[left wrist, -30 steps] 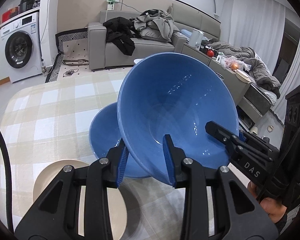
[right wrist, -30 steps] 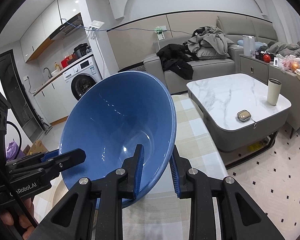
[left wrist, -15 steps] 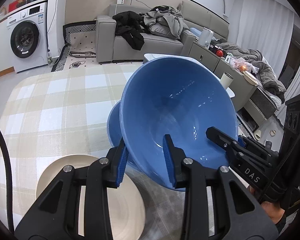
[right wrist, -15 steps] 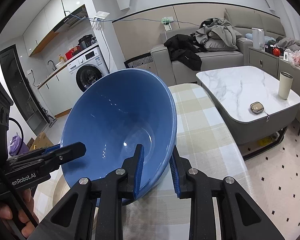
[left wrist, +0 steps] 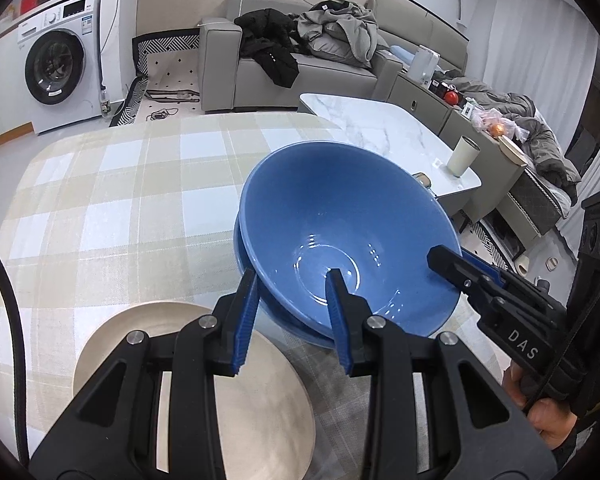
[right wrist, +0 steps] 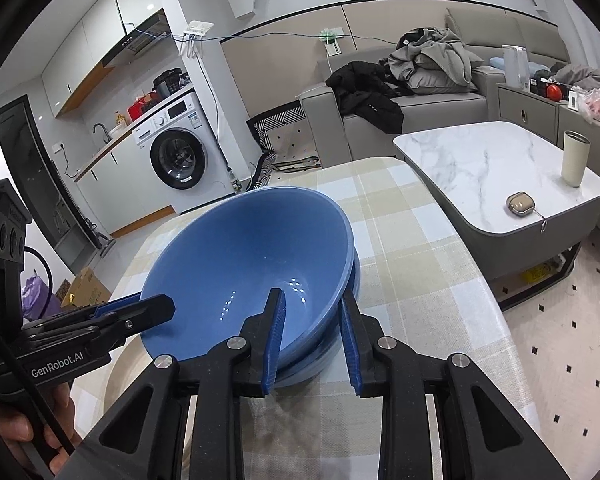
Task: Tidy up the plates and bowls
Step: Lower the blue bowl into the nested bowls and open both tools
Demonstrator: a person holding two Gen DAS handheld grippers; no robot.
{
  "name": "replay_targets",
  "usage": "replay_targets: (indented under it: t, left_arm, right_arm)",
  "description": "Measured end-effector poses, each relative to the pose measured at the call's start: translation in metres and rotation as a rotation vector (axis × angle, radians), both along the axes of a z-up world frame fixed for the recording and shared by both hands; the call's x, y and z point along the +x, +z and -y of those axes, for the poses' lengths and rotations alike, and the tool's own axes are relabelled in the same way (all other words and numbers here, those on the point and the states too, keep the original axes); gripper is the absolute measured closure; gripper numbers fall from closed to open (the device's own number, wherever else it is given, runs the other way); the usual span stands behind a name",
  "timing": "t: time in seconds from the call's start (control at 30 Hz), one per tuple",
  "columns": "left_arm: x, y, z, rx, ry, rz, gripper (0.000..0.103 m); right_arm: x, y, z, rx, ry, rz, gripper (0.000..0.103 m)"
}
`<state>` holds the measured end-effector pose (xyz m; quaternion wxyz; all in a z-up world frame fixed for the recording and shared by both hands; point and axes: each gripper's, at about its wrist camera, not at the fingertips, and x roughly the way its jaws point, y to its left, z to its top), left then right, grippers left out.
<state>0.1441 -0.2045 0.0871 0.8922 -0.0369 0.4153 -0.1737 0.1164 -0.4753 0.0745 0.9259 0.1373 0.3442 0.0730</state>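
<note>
A large blue bowl (left wrist: 340, 232) is held tilted over a second blue bowl (left wrist: 246, 258) that sits on the checked tabletop (left wrist: 112, 208); the upper one is partly nested in the lower. The left gripper (left wrist: 292, 312) is seen in the left wrist view with its jaws pinching the upper bowl's near rim, one blue pad inside the bowl and the other outside. In the same view the right gripper (left wrist: 452, 266) is shown pinching the rim at the far right side, held by a hand (left wrist: 540, 408) at the picture's edge.

From the right wrist view the right gripper (right wrist: 312, 328) is seen from behind, its jaws closed on the rim, one pad inside; whether the outer pad bears on the upper or the lower bowl cannot be told. The left gripper (right wrist: 156, 308) is shown there at the left rim.

A cream plate (left wrist: 260, 400) beside the bowls is seen plainly only in the left wrist view, where it is partly covered by the gripper's body; in the right wrist view only a pale sliver of it is made out. A marble coffee table (right wrist: 500, 168) with a cup (right wrist: 574, 158) and a small case (right wrist: 520, 204) is seen in full only in the right wrist view. The lower bowl is mostly hidden in both views, so whether the upper bowl rests fully in it cannot be told.
</note>
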Motion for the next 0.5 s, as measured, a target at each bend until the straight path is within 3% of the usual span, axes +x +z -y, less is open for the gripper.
replay_targets:
  t: [0.4,0.47,0.5]
  left_arm:
    - [0.010,-0.015,0.005,0.024,-0.005,-0.006,0.074]
    - [0.011,-0.015,0.006,0.036,-0.008,-0.004,0.074]
    - [0.011,-0.015,0.006,0.043,-0.007,-0.005,0.072]
  right_arm:
    - [0.001,-0.001,-0.002,-0.013,0.001,0.004,0.074]
    - [0.001,0.000,-0.001,-0.013,0.006,0.006,0.071]
    - [0.001,0.000,0.000,-0.014,0.002,0.006,0.064]
